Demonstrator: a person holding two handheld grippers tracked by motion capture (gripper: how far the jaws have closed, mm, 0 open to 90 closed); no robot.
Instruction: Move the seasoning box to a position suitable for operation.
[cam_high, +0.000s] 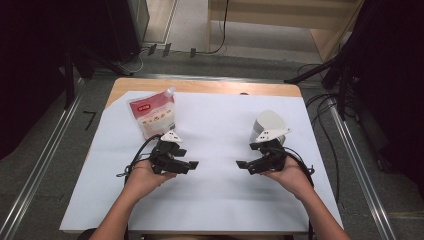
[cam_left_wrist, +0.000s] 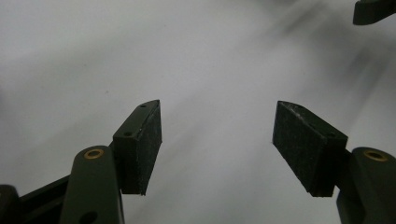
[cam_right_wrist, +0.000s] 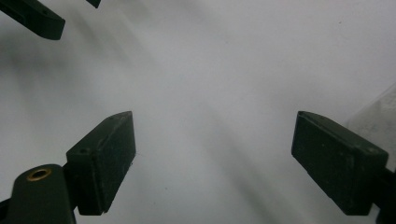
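A red and white spouted pouch (cam_high: 152, 112) lies flat at the back left of the white sheet (cam_high: 215, 200). At the right stands a pale tilted container (cam_high: 268, 125), and its clear edge (cam_right_wrist: 378, 121) shows beside the right jaw in the right gripper view. My left gripper (cam_high: 187, 166) (cam_left_wrist: 217, 140) rests low over the sheet, just in front of the pouch, pointing toward the middle; it is open with nothing between the pads. Facing it, my right gripper (cam_high: 244, 167) (cam_right_wrist: 212, 158) sits in front of the container, open and holding nothing.
The wooden table edge (cam_high: 200, 86) runs along the back. Cables (cam_high: 325, 130) trail down the right side on the floor. Bare white sheet lies between the two grippers and toward the front edge.
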